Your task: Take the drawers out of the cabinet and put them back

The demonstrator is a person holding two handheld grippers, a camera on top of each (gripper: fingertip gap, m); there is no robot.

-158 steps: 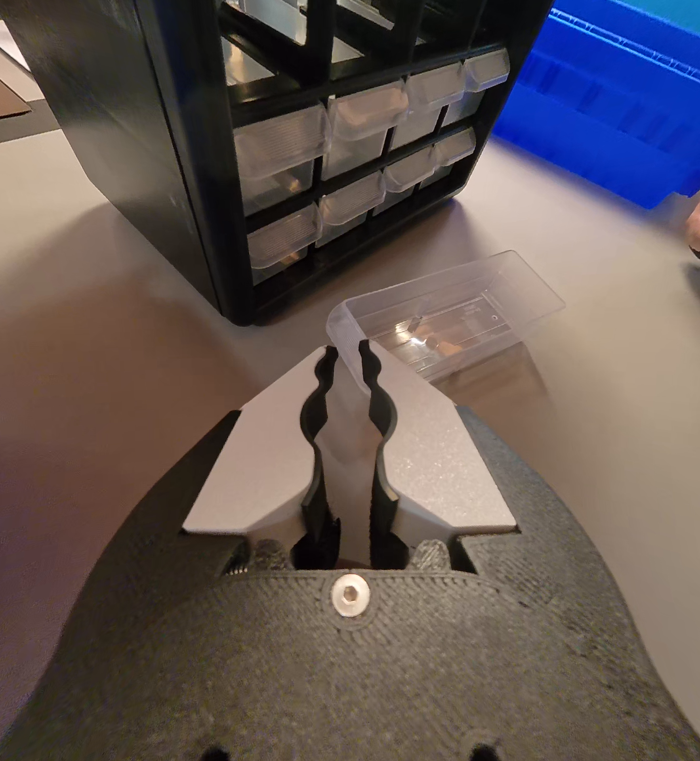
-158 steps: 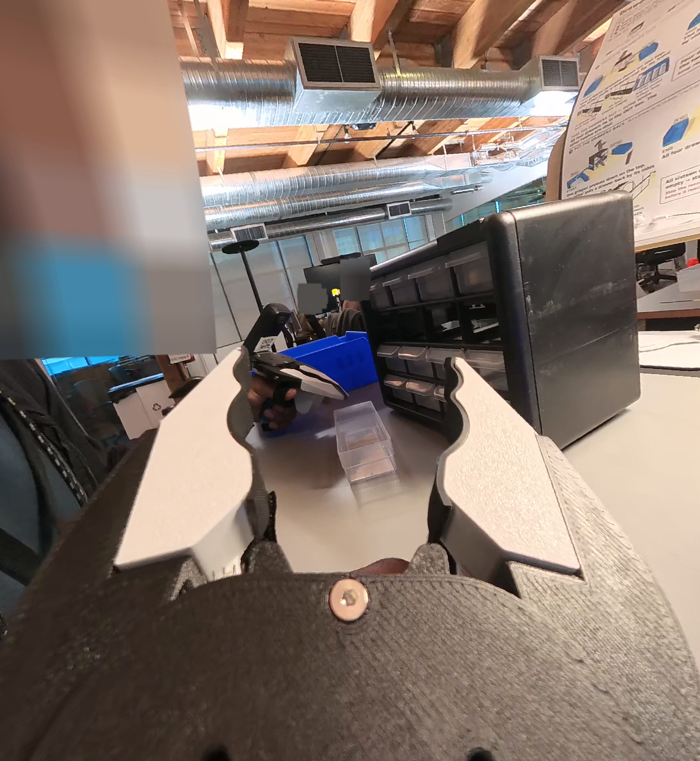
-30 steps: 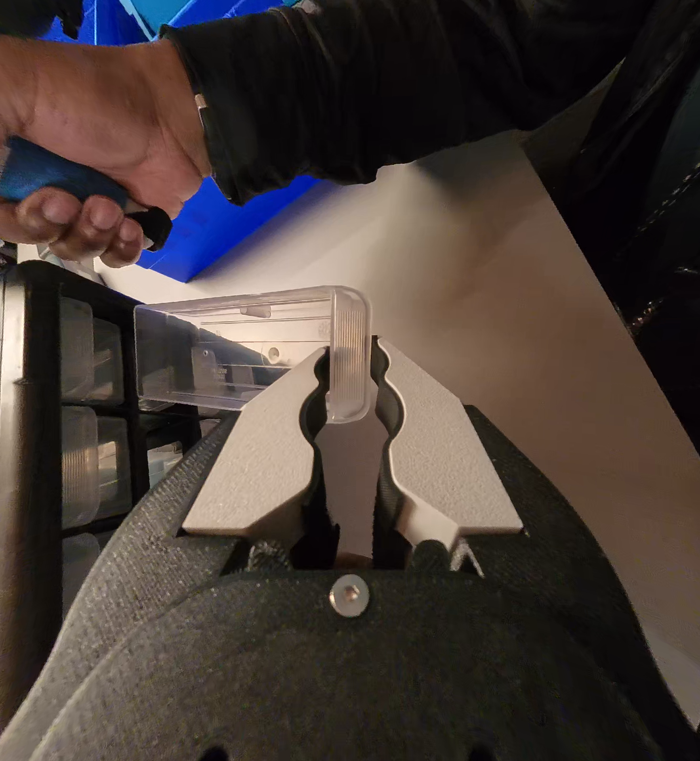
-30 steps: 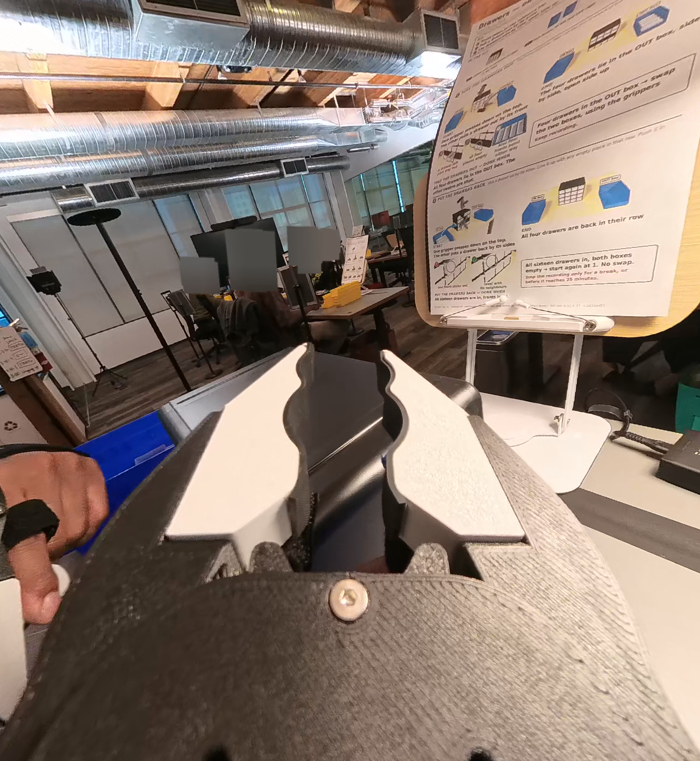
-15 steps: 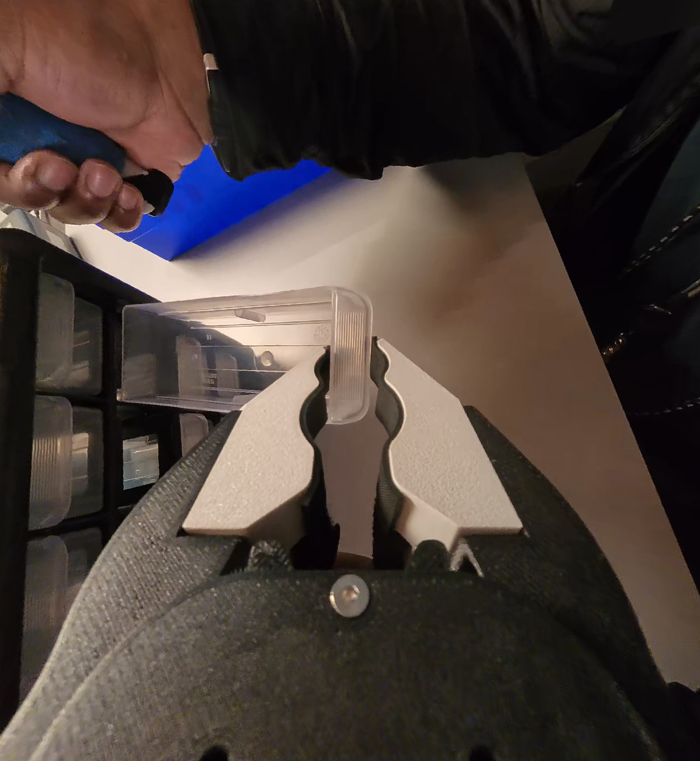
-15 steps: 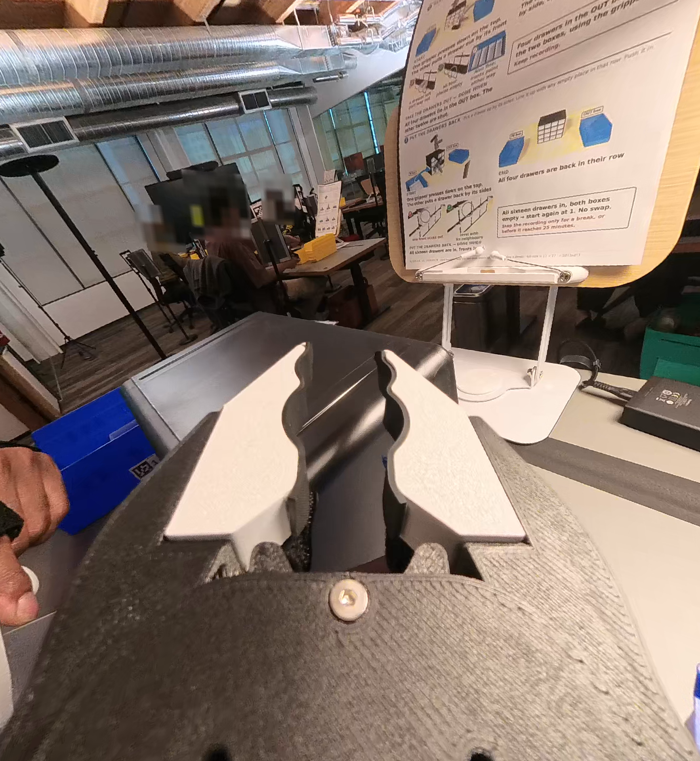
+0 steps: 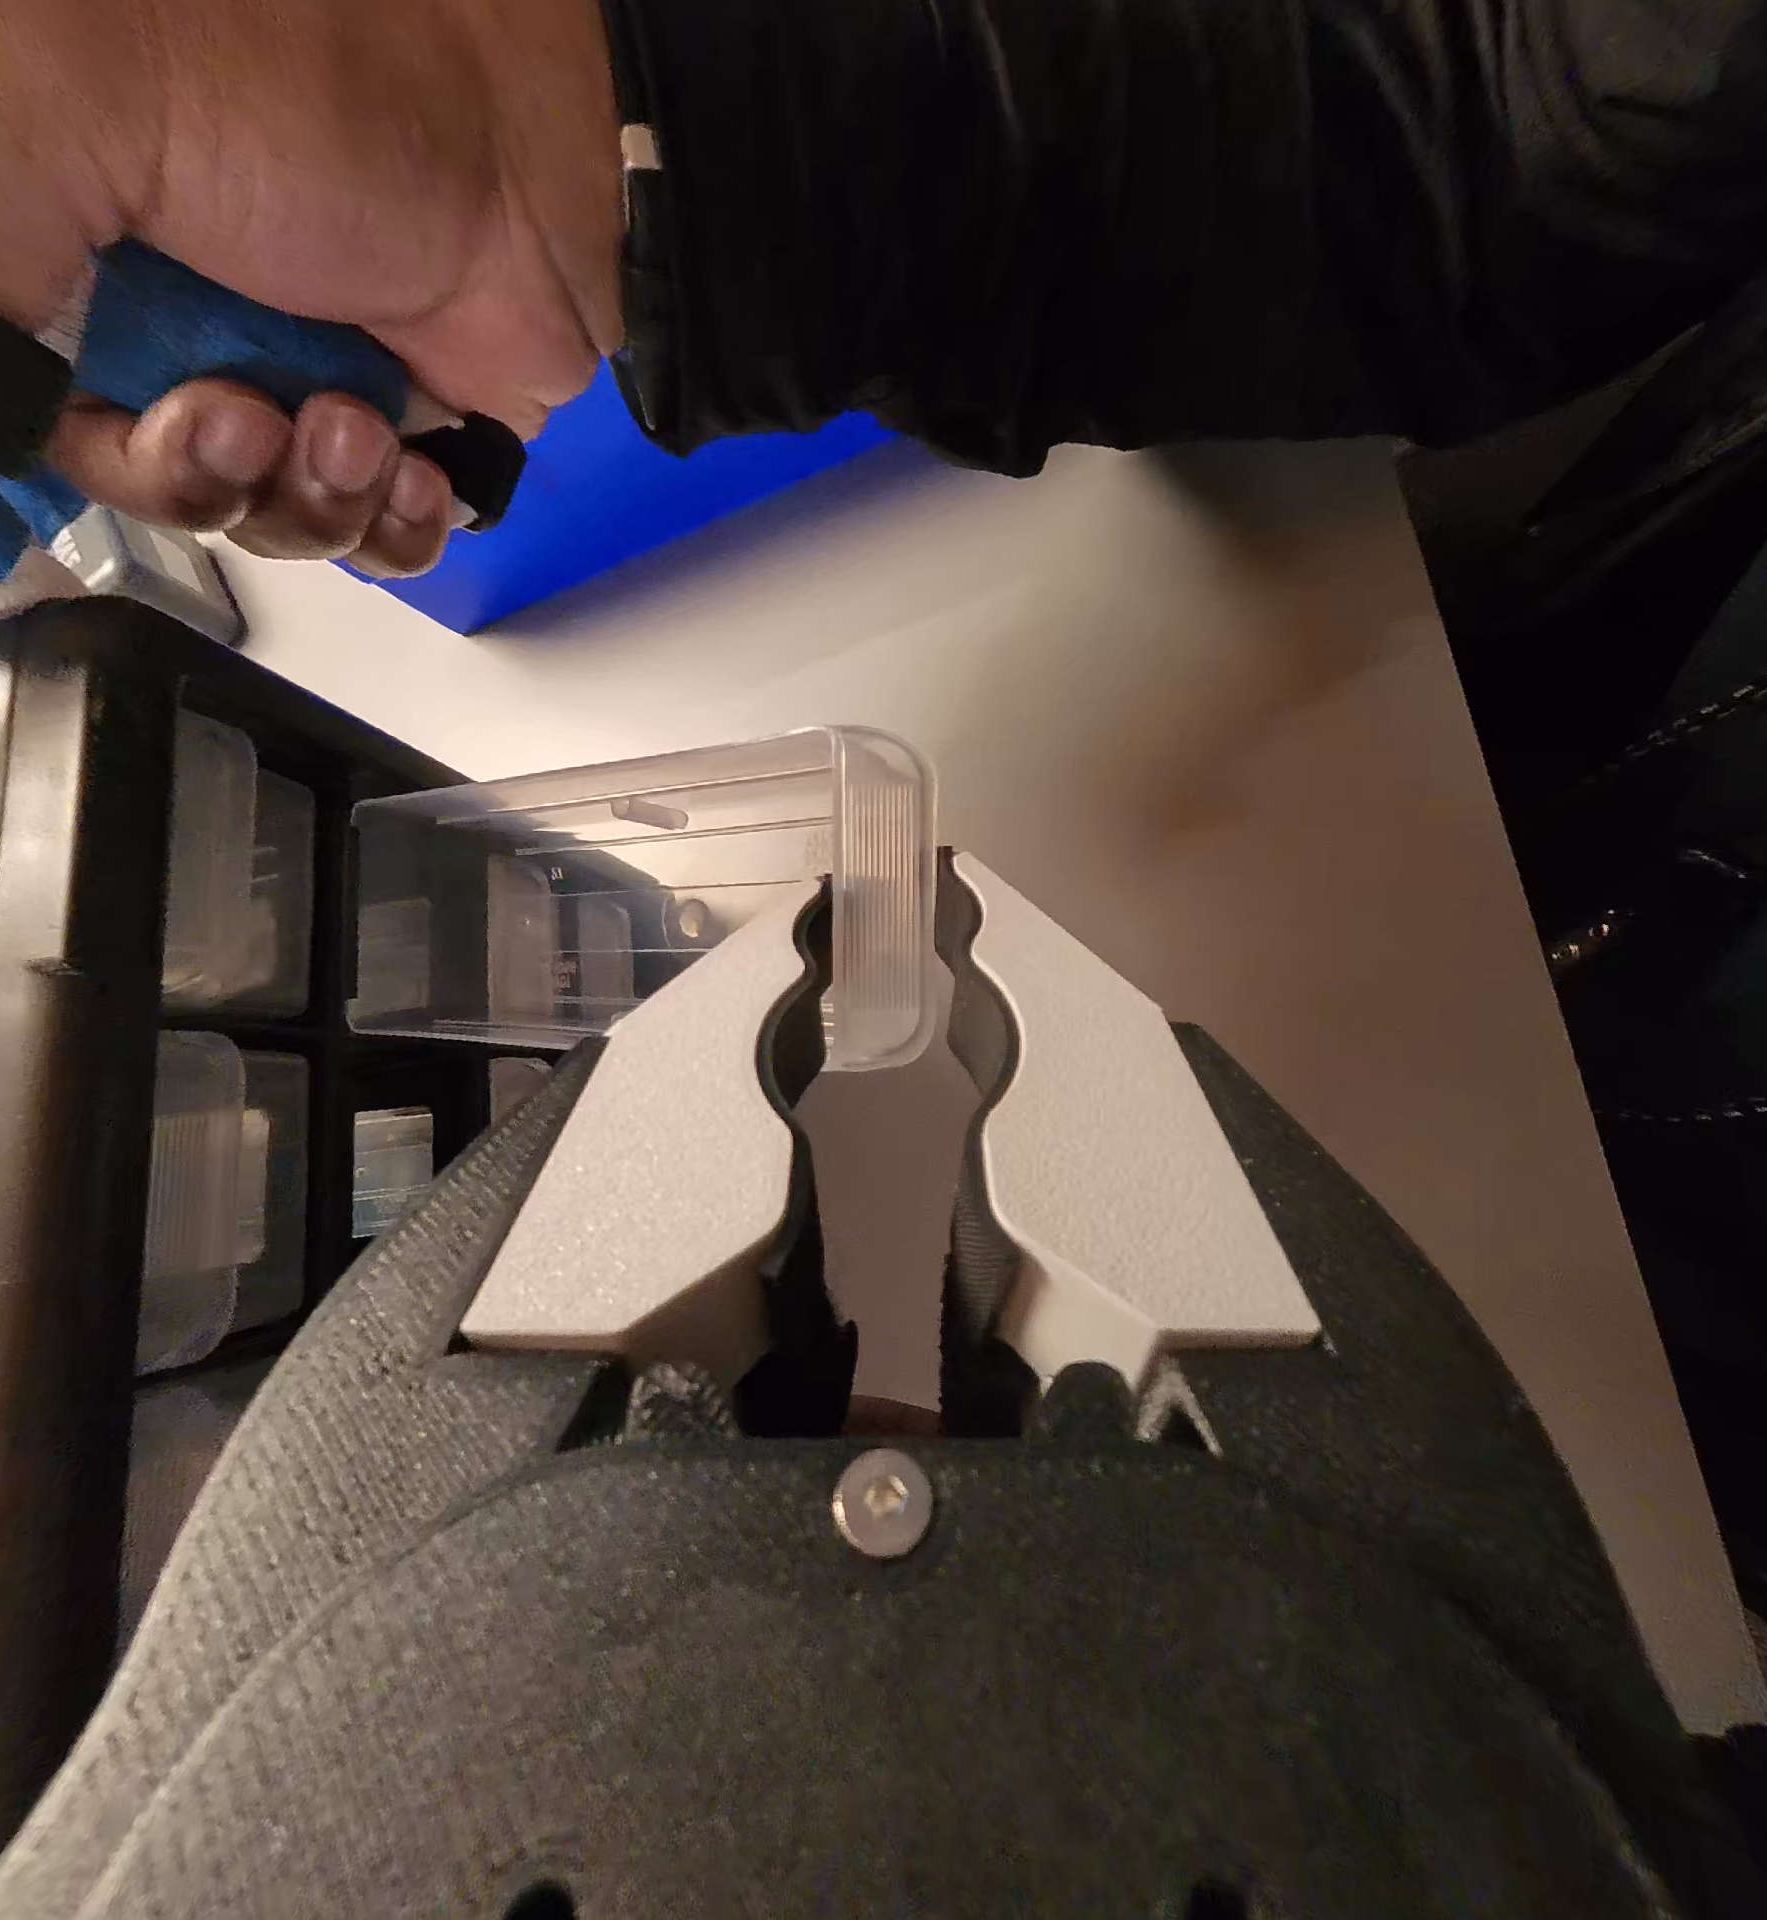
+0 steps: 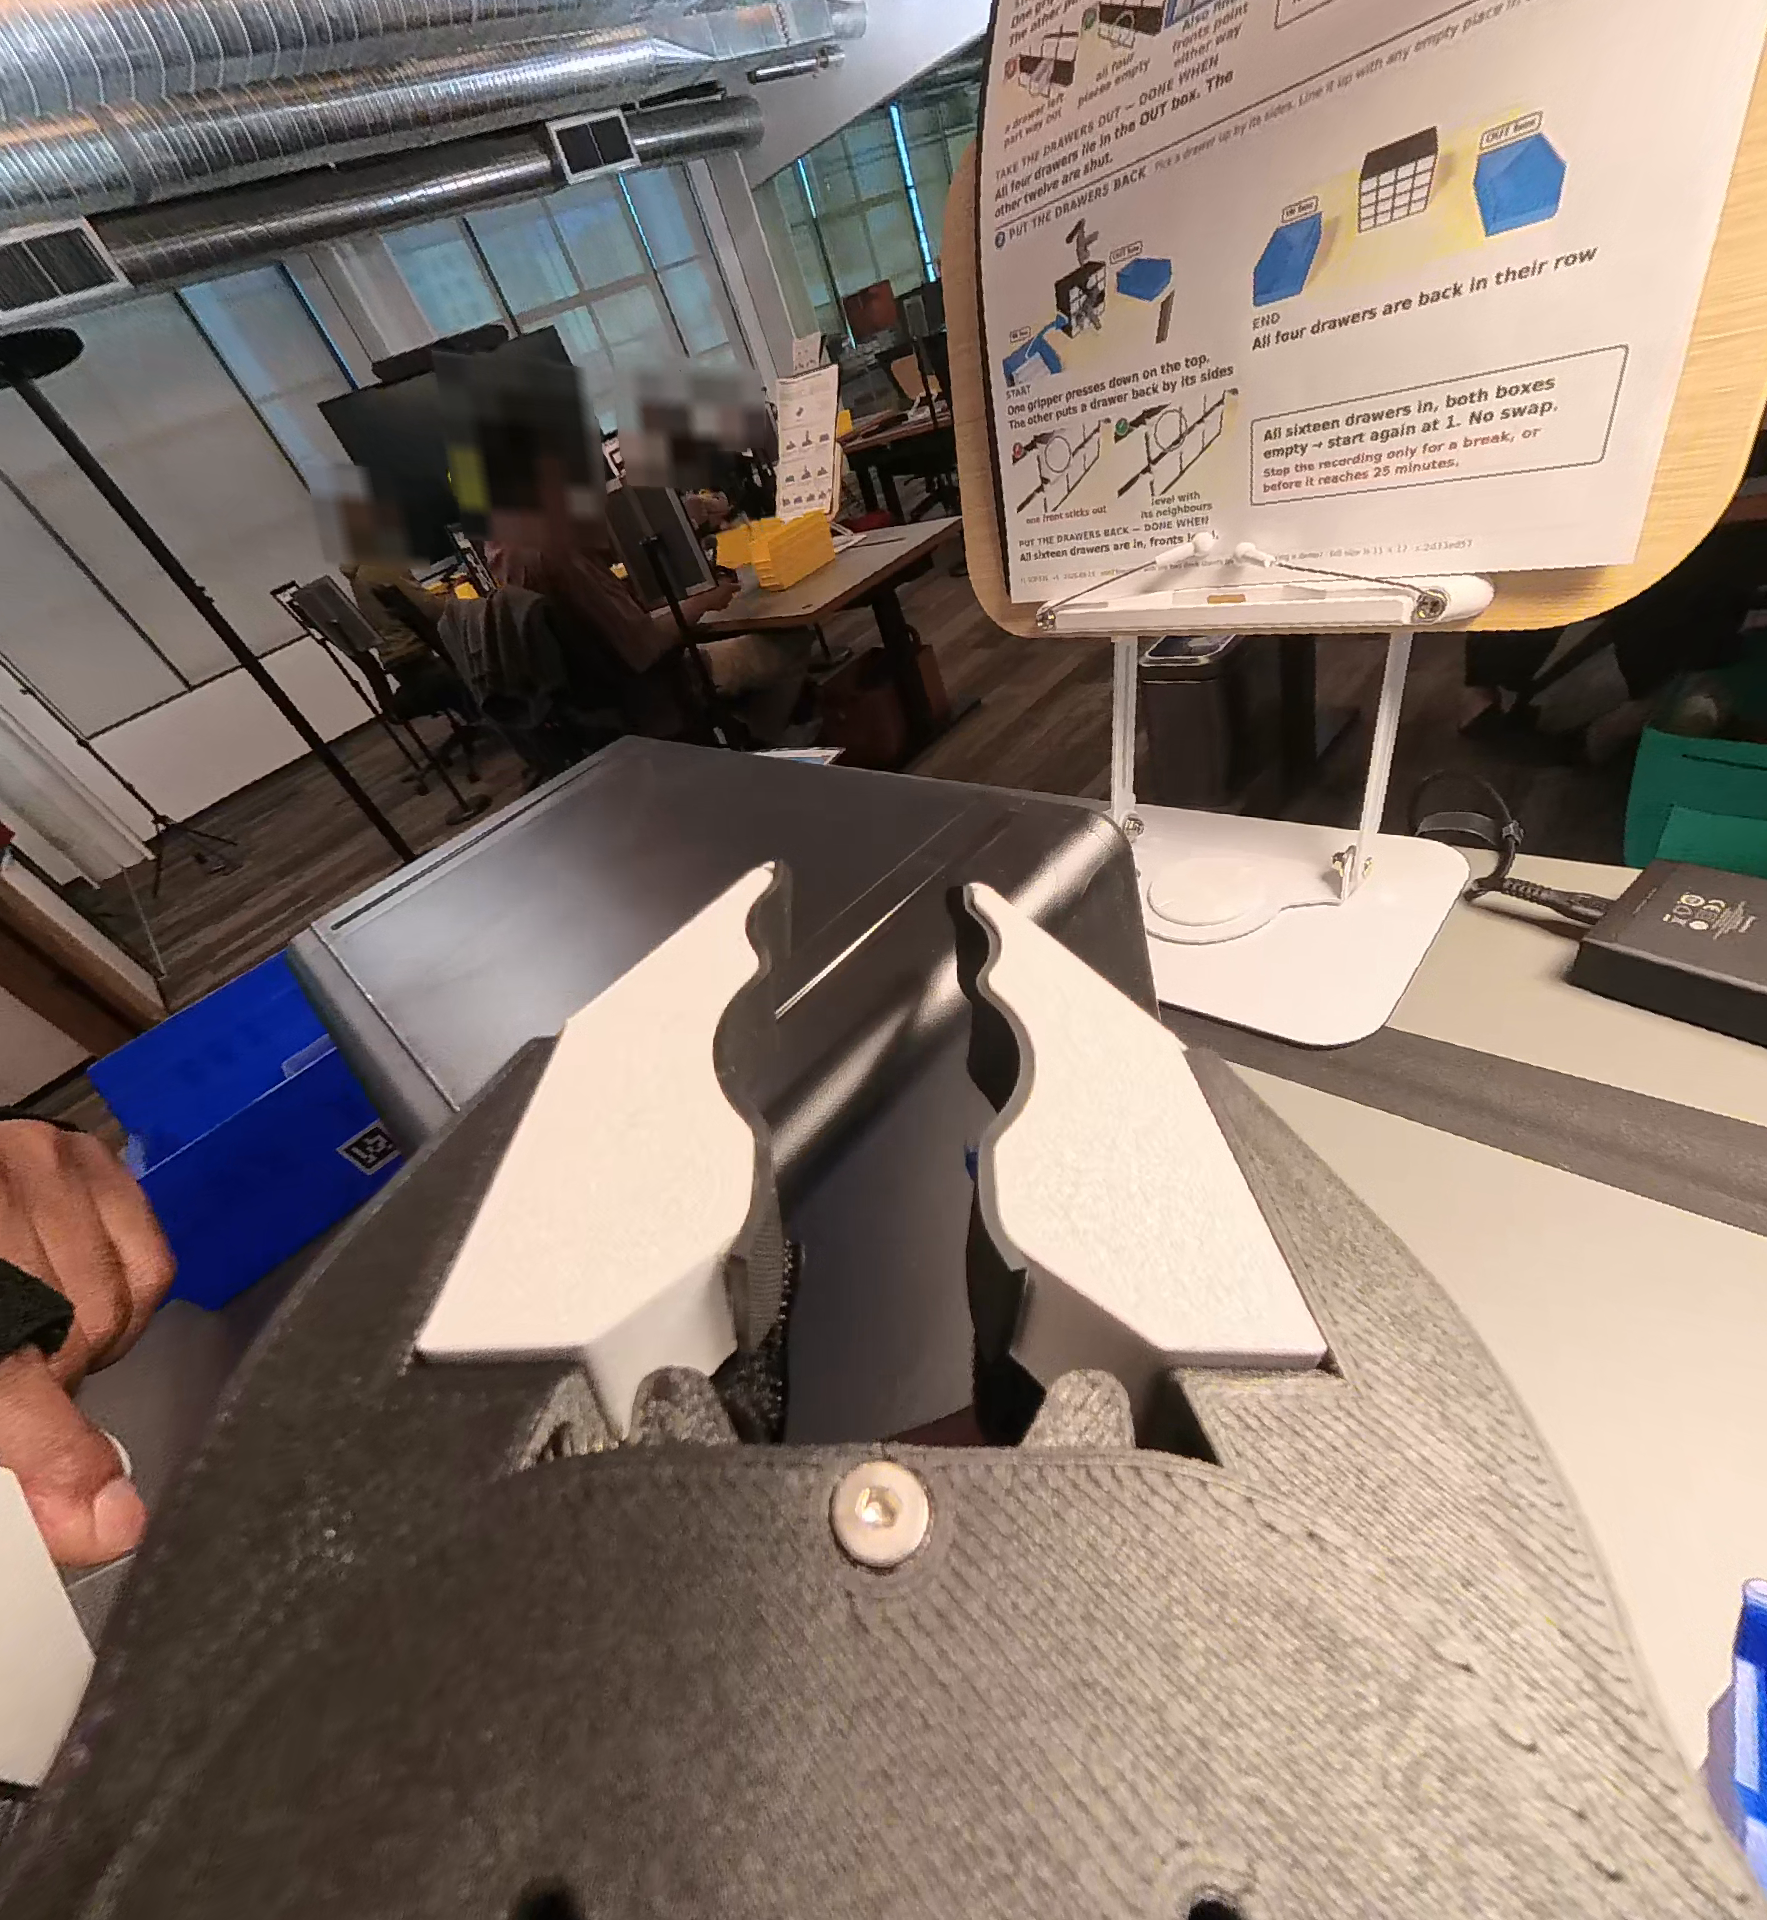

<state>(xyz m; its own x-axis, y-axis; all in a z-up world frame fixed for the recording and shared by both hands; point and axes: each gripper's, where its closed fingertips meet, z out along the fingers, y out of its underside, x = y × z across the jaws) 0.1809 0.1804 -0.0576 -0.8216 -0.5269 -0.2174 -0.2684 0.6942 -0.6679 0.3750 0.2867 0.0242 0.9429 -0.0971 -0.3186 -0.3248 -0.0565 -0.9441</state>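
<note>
The clear drawer (image 7: pixel 650 894) is clamped by its ribbed front tab between the fingertips of the left hand-held gripper (image 7: pixel 884 904); both pads are seen pressed against the tab. The drawer body is carried off the bench (image 7: pixel 1118 665), its rear end directed toward the front of the black cabinet (image 7: pixel 58 935) and close to the drawer slots.

The right hand-held gripper (image 8: pixel 868 904) is released, with nothing between its fingers, and is positioned over the cabinet's top panel (image 8: pixel 650 883). Contact with the panel cannot be confirmed.

Probable faults from this state:

- Misalignment. Because the drawer is held only at one end, its far end may be tipped or yawed. A corner could be caught on the slot divider and the drawer jammed.
- Slip. The tab is smooth plastic and narrow. If resistance is met during insertion, the tab could be rotated or pulled out from between the pads.
- Cabinet shift. If the top is not pressed down, the cabinet could be pushed backward across the bench by the insertion force.
- Incomplete seating. The front may be left proud of its neighbouring drawers (image 7: pixel 224 873).
</note>
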